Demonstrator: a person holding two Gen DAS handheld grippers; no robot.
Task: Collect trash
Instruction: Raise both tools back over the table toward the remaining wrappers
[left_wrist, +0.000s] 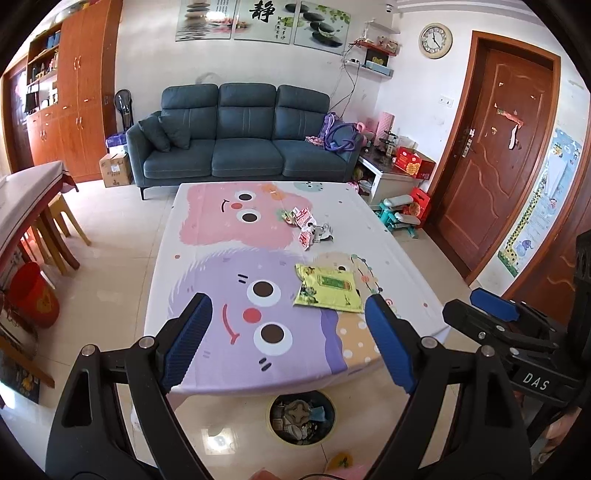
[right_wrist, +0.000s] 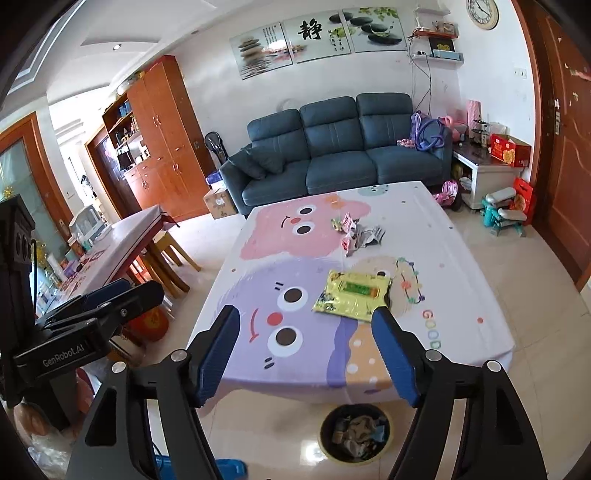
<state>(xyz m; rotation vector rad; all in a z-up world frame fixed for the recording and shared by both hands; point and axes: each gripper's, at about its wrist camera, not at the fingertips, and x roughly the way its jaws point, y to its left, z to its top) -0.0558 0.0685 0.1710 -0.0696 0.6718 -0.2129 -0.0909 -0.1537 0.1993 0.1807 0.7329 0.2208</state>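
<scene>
A flat yellow-green snack packet lies on the table with the cartoon cloth. Farther back sits a heap of crumpled pink and silver wrappers. A round bin holding trash stands on the floor below the table's near edge. My left gripper hovers open above the near part of the table, empty. My right gripper is open too and holds nothing; its right finger tip is close to the packet. Each gripper shows at the side of the other's view.
A blue sofa stands behind the table. A wooden dining table with stools and a red bucket are to the left. A brown door, a low cabinet and a teal step stool are on the right.
</scene>
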